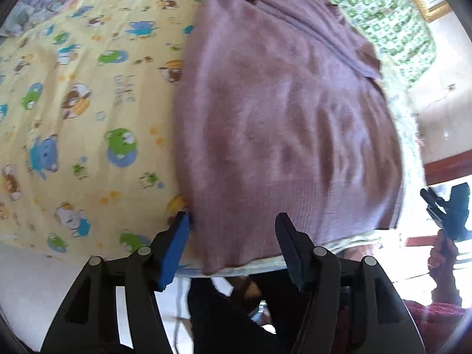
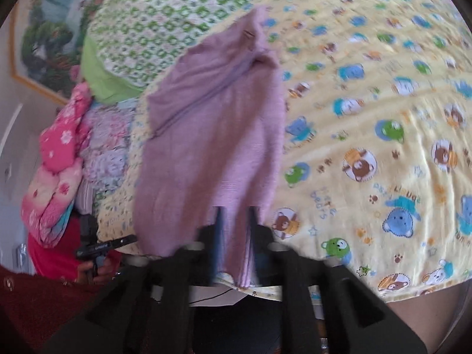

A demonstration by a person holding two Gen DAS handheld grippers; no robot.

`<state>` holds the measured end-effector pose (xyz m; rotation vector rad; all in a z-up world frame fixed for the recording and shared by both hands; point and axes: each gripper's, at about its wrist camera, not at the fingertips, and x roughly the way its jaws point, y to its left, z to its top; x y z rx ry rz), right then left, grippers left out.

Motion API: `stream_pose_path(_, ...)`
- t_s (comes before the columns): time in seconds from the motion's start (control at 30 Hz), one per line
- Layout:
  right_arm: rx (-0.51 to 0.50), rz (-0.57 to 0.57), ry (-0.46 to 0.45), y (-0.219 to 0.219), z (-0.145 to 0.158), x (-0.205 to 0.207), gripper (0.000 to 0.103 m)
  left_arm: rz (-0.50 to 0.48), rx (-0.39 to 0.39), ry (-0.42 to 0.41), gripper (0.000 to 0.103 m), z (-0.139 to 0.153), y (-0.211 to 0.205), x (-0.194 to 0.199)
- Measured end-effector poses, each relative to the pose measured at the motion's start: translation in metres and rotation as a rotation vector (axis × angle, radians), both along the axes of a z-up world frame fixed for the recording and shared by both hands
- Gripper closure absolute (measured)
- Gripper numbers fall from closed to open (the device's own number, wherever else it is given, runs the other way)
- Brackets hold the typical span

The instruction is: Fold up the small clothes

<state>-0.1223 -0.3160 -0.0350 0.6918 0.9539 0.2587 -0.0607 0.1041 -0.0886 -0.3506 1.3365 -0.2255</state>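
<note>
Left gripper (image 1: 233, 221): your jaws gape at the purple garment's (image 1: 283, 124) near hem.
Right gripper (image 2: 234, 215): pinches that hem.

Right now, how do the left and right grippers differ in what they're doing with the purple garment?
The left gripper is open, its fingers straddling the purple garment at its near edge; the right gripper is shut on that garment's hem. The left has gripped nothing; the right pinches bunched fabric. Both work at the bed's near edge over the yellow bear-print sheet.
</note>
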Motion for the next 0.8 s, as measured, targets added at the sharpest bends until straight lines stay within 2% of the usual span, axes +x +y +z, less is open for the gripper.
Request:
stream_pose_path(0.03, -0.005, -0.008, -0.002, 0.0, -0.002, 0.001, 0.037, 0.007, 0.021, 0.004, 0.041, -0.001, 0.0, 0.0)
stream_pose_path(0.13, -0.018, -0.013, 0.006, -0.001, -0.011, 0.007, 0.037, 0.039, 0.046, -0.007, 0.041, -0.001, 0.004, -0.001)
stream_pose_path(0.23, 0.023, 0.025, 0.039, 0.006, -0.024, 0.012, 0.037, 0.01, 0.058, 0.028, 0.041, -0.012, 0.001, 0.003)
stream_pose_path(0.37, -0.02, 0.102, 0.096, 0.031, -0.038, 0.017, 0.04, -0.032, 0.087, 0.028, 0.036, -0.016, -0.009, 0.005)
stream_pose_path(0.47, -0.011, 0.136, 0.151, 0.05, -0.055, 0.02, 0.063, -0.057, 0.107, 0.032, 0.035, -0.018, -0.017, 0.008)
stream_pose_path(0.53, -0.031, 0.155, 0.17, 0.056, -0.06, 0.02, 0.096, -0.074, 0.128, 0.023, 0.037, -0.018, -0.023, 0.01)
stream_pose_path(0.6, -0.003, 0.147, 0.156, 0.048, -0.059, 0.016, 0.096, -0.087, 0.161, 0.002, 0.058, -0.016, -0.025, 0.01)
stream_pose_path(0.63, 0.018, 0.133, 0.131, 0.038, -0.055, 0.012, 0.096, -0.092, 0.16, -0.008, 0.066, -0.015, -0.023, 0.009)
stream_pose_path(0.67, 0.027, 0.108, 0.12, 0.028, -0.053, 0.008, 0.096, -0.097, 0.134, -0.016, 0.086, -0.013, -0.02, 0.009)
stream_pose_path(0.7, 0.03, 0.079, 0.127, 0.015, -0.052, 0.003, 0.096, -0.097, 0.084, -0.015, 0.094, -0.011, -0.015, 0.009)
stream_pose_path(0.73, 0.017, 0.073, 0.138, 0.008, -0.052, 0.001, 0.096, -0.094, 0.046, -0.014, 0.095, -0.01, -0.011, 0.009)
stream_pose_path(0.8, 0.029, 0.067, 0.141, 0.002, -0.052, -0.002, 0.096, -0.095, 0.019, -0.018, 0.097, -0.009, -0.007, 0.008)
